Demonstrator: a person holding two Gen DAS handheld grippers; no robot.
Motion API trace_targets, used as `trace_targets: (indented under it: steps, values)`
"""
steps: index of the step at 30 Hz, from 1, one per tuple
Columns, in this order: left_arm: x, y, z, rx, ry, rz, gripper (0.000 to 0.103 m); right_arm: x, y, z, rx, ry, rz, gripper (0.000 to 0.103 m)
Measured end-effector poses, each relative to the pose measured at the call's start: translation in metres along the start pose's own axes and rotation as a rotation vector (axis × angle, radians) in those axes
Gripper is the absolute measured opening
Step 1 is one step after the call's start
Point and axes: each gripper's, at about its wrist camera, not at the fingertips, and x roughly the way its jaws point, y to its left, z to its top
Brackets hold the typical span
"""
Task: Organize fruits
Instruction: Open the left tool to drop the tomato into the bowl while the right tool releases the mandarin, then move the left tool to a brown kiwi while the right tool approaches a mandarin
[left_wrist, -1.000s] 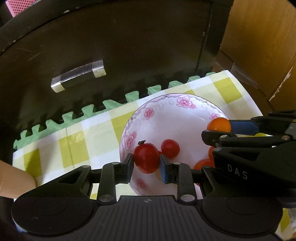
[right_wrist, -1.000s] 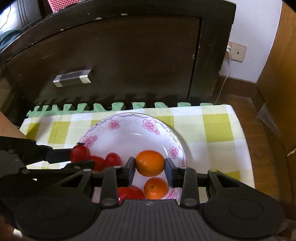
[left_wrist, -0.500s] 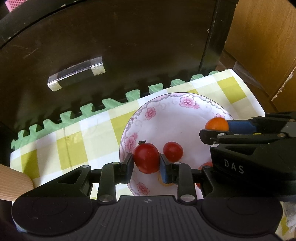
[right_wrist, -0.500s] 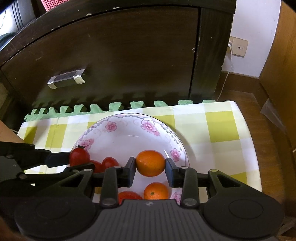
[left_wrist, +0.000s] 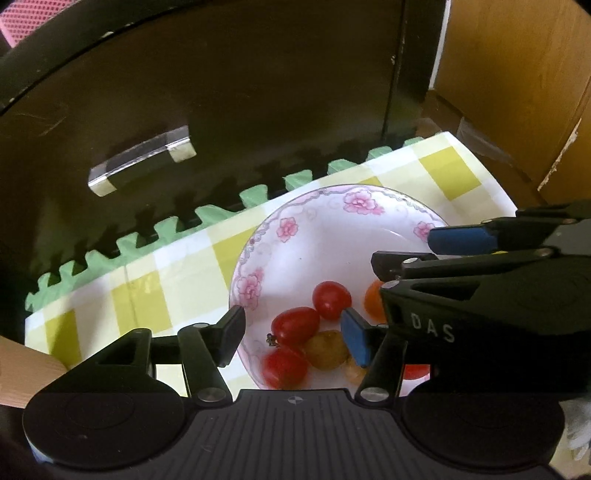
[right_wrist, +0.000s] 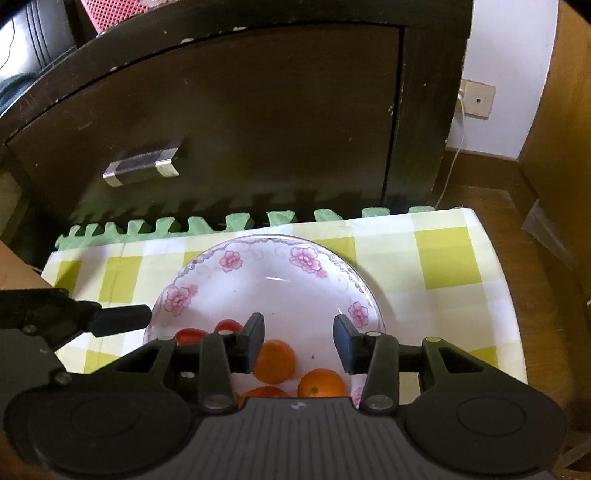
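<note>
A white plate with pink flowers (left_wrist: 317, 210) (right_wrist: 266, 258) sits on a yellow checked cloth (left_wrist: 147, 280) (right_wrist: 443, 258). Red cherry tomatoes (left_wrist: 295, 325) (right_wrist: 190, 335), a yellowish fruit (left_wrist: 327, 349) and small oranges (right_wrist: 275, 361) lie in its near part. My left gripper (left_wrist: 293, 338) is open above the tomatoes, holding nothing. My right gripper (right_wrist: 299, 345) is open too, with one orange below its left finger and another orange (right_wrist: 321, 384) beside it. In the left wrist view the right gripper's body (left_wrist: 480, 295) covers the plate's right side.
A dark wooden cabinet (right_wrist: 240, 129) with a metal handle (right_wrist: 142, 168) (left_wrist: 142, 166) stands right behind the cloth. A green foam mat edge (right_wrist: 236, 221) shows at the cloth's far side. Wooden floor (right_wrist: 480, 199) and a wall socket (right_wrist: 476, 99) lie to the right.
Both grippers opened. The red tomato dropped from the left one and the orange from the right one; both now lie in the plate with the other fruit.
</note>
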Motion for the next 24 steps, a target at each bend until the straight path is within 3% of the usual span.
trace_targets:
  steps: [16,24]
  values:
    - [-0.045,-0.001,-0.020,0.017,-0.077,0.072,0.067,-0.058,0.012,-0.009,-0.028,-0.083,-0.023,0.040]
    - [-0.061,0.012,-0.044,0.004,-0.062,0.075,0.067,-0.081,0.027,-0.040,-0.081,-0.049,-0.015,0.040]
